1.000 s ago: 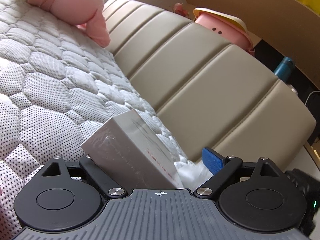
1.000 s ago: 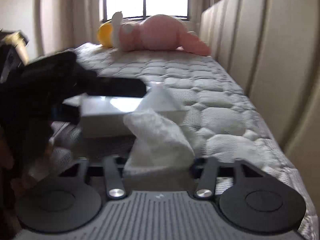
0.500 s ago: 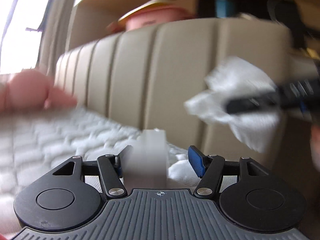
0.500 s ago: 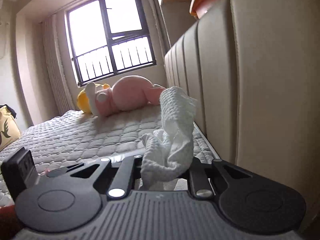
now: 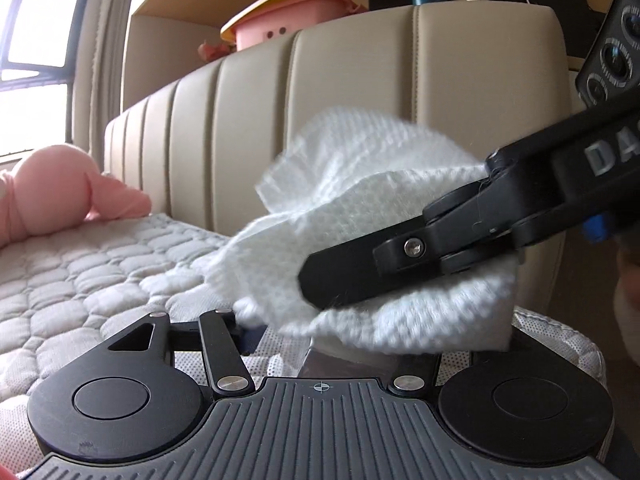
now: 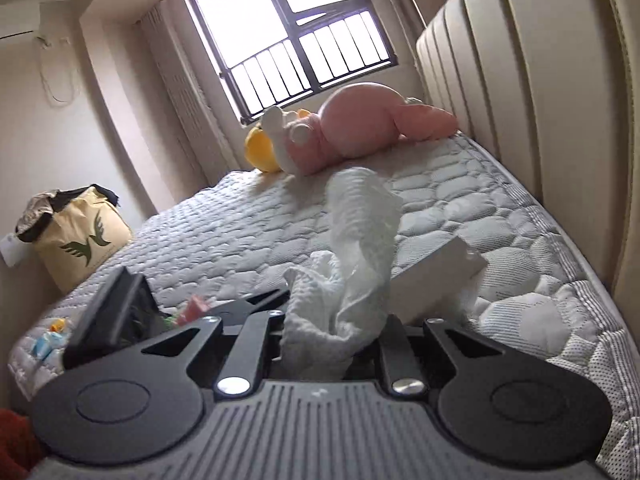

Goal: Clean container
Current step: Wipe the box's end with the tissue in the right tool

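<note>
Currently: wiping step appears to be in hand, judged from cloth against box.

Left wrist view, nearest: left gripper (image 5: 320, 344) holds the container, a small pale box (image 5: 344, 360), between its fingers; only a sliver of the box shows below the cloth, so the pinch itself is mostly hidden, but the box sits wedged at the finger line above the mattress. A white textured cloth (image 5: 360, 232) lies draped over the top of the box. The right gripper (image 5: 320, 280) reaches in from the right, its black fingers pressed together on the cloth.

Right wrist view, nearest: the cloth (image 6: 352, 280) bunches up from between the fingers, clamped. Just beyond, the box (image 6: 436, 276) shows as a tilted pale slab, touching or just behind the cloth; cannot tell which. Box is closed; contents not visible.

Farther: quilted mattress (image 6: 240, 232), beige padded headboard (image 6: 520, 100), pink plush toy (image 6: 360, 128) near the window (image 6: 292, 40). A cream tote bag (image 6: 76, 240) stands beside the bed, stuffed with dark fabric.

Next move, my judgement: drag cloth across the box faces with firm pressure while the left grip resists; rotate box to expose unwiped sides. Risk: box slipping under the push.
</note>
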`<state>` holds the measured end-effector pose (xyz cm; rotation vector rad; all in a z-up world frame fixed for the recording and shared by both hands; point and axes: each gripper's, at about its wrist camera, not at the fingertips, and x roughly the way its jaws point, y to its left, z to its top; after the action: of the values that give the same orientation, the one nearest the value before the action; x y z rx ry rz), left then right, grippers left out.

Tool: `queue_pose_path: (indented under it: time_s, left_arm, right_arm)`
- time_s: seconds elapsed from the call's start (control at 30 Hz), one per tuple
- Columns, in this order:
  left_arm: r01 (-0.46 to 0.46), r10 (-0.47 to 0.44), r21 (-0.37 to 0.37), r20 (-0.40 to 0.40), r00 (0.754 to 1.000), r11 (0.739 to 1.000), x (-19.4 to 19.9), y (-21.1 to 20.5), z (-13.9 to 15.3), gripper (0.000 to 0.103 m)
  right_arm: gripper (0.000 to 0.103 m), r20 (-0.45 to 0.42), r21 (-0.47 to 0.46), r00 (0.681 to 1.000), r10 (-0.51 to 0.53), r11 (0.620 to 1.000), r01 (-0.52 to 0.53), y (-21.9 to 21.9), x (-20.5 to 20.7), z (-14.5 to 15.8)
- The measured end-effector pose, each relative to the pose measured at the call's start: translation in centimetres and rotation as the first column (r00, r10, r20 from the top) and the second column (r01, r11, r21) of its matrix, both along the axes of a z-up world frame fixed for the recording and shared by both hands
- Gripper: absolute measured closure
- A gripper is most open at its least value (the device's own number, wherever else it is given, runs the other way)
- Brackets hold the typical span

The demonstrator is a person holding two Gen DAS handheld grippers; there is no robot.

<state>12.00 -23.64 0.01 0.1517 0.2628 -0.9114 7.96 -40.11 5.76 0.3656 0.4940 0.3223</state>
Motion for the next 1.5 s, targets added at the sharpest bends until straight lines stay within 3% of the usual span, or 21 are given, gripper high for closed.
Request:
queue_pose_path:
  time_s: [0.3,0.43,0.63,0.7,0.87,1.0,1.1,1.2,1.27,1.33,1.43,1.5]
  left_arm:
    - [0.004,-0.004,-0.006,-0.013,1.0,1.0,0.2,0.3,-0.1,0.039]
    - [0.006,-0.006,-0.007,-0.03,1.0,1.0,0.5,0.3,-0.2,0.037]
    - [0.031,-0.032,-0.009,-0.068,0.997,0.999,0.5,1.1,0.4,0.036]
    - [0.028,-0.027,0.018,-0.048,0.998,0.999,0.1,1.4,0.6,0.04]
    - [-0.033,0.035,0.086,-0.023,0.999,0.996,0.3,3.4,1.0,0.04]
    - [-0.098,0.1,0.131,-0.009,0.995,0.987,0.3,5.9,1.3,0.037]
    - [-0.126,0.13,0.128,-0.021,0.991,0.984,0.2,7.2,1.4,0.031]
    - [-0.139,0.141,0.128,-0.012,0.99,0.982,-0.1,7.7,1.2,0.03]
    - [-0.144,0.147,0.118,-0.011,0.989,0.982,-0.3,7.7,1.2,0.025]
    - [-0.158,0.16,0.102,-0.014,0.987,0.982,-0.3,7.7,1.3,0.02]
    - [-0.171,0.173,0.095,-0.017,0.985,0.981,-0.4,7.8,1.4,0.019]
    - [-0.188,0.189,0.098,-0.01,0.982,0.977,-0.4,7.7,1.4,0.017]
  right_arm:
    - [0.087,-0.074,-0.004,0.966,-0.247,0.969,0.247,-5.3,1.1,-1.8]
    - [0.084,-0.129,-0.003,0.949,-0.289,0.957,0.291,-6.8,1.5,-3.8]
    - [0.084,-0.216,0.083,0.961,-0.174,0.977,0.195,-5.3,2.7,-7.3]
    - [0.081,-0.216,0.113,0.966,-0.139,0.98,0.167,-4.3,3.2,-8.1]
    - [0.081,-0.198,0.196,0.978,-0.063,0.975,0.102,-2.8,5.2,-8.4]
    - [0.081,-0.181,0.205,0.984,0.0,0.978,0.037,-0.5,7.9,-7.7]
    - [0.081,-0.169,0.155,0.985,0.022,0.988,0.005,1.6,9.7,-6.7]
    - [0.076,-0.168,0.042,0.986,-0.006,0.999,0.013,3.0,10.1,-5.7]
    - [0.055,-0.166,-0.027,0.986,-0.031,0.999,0.027,3.2,9.7,-5.4]
    - [0.049,-0.153,-0.068,0.986,-0.072,0.996,0.062,3.0,8.3,-5.4]
    - [0.049,-0.134,-0.072,0.977,-0.168,0.985,0.16,1.6,7.0,-5.6]
    - [0.049,-0.126,-0.017,0.966,-0.225,0.974,0.225,0.0,6.6,-5.7]
